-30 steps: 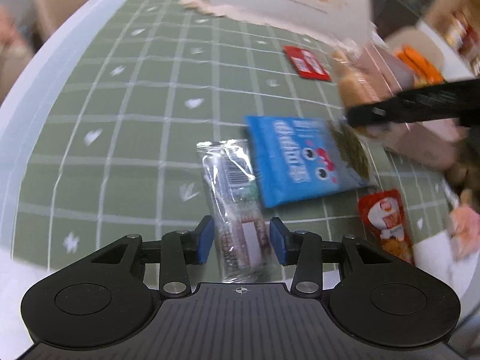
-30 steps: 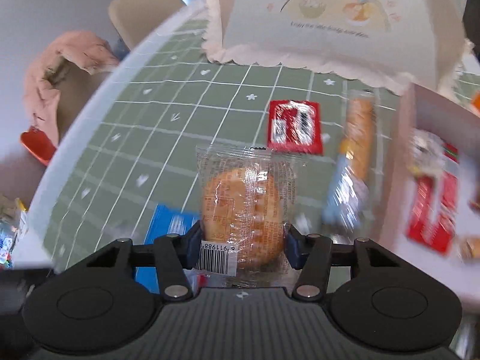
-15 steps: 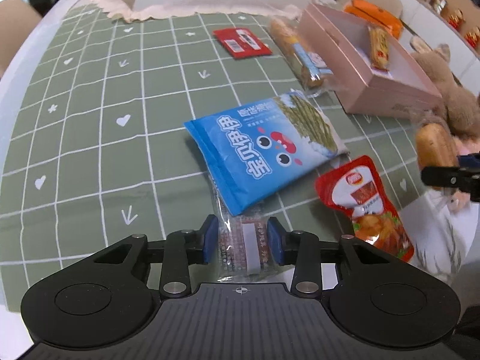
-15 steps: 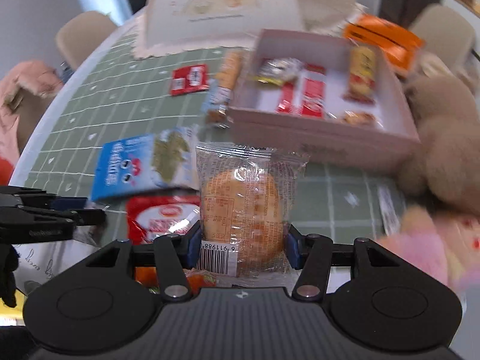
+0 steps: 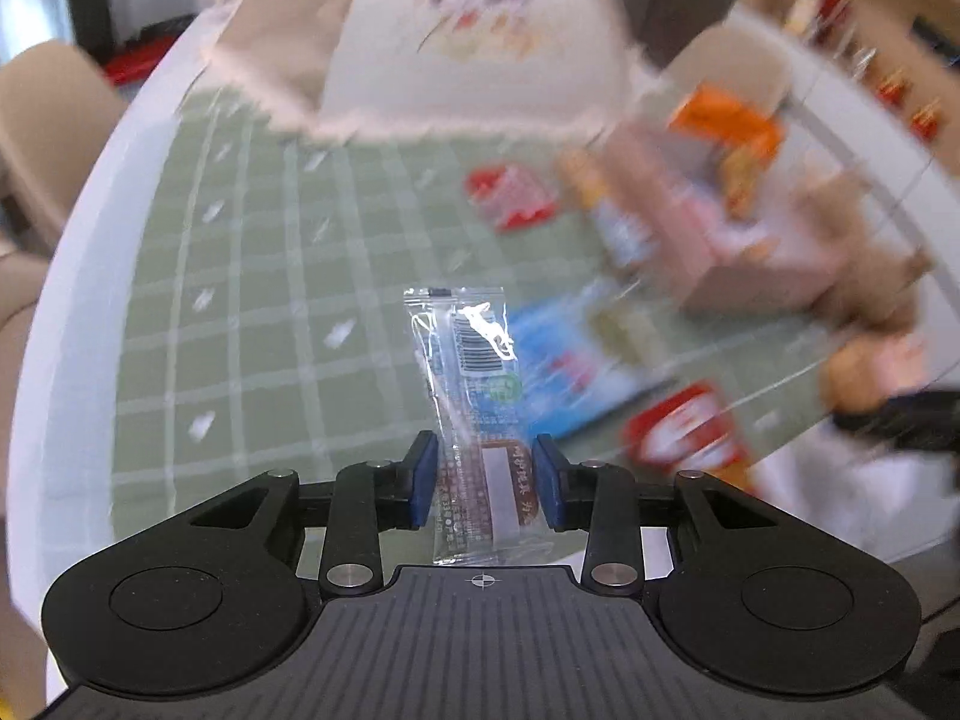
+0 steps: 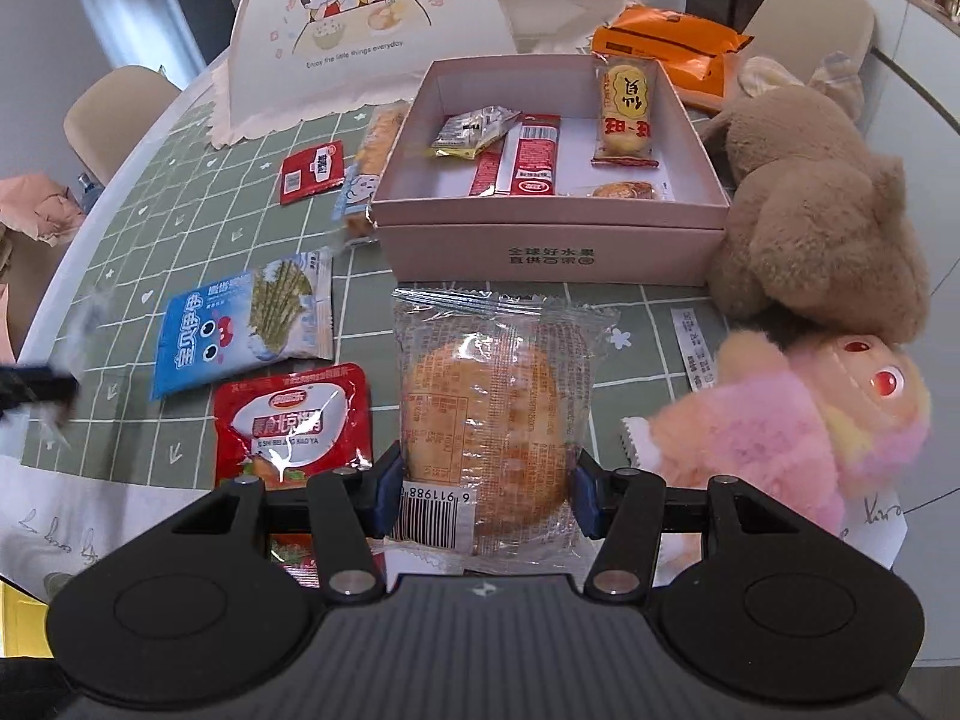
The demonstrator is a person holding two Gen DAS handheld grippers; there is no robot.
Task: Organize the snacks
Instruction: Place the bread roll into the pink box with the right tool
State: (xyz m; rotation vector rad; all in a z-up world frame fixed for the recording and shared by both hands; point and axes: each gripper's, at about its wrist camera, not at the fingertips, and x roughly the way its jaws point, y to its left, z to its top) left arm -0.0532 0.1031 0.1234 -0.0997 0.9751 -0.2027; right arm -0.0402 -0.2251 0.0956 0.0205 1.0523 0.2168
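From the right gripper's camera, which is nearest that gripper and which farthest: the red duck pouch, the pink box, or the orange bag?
Measured from the right gripper:
1. Red duck pouch, lying just ahead to its left.
2. Pink box, farther ahead at the middle of the table.
3. Orange bag, behind the box, at its far right.

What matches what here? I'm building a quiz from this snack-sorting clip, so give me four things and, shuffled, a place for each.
Things:
1. round cake
2. thin clear packet
3. rice cracker
4. blue packet

Places:
a. flat on the green cloth
b. in the pink box
c. in the left tool
d. in the right tool

Pairs: 1-d, 2-c, 3-b, 4-a
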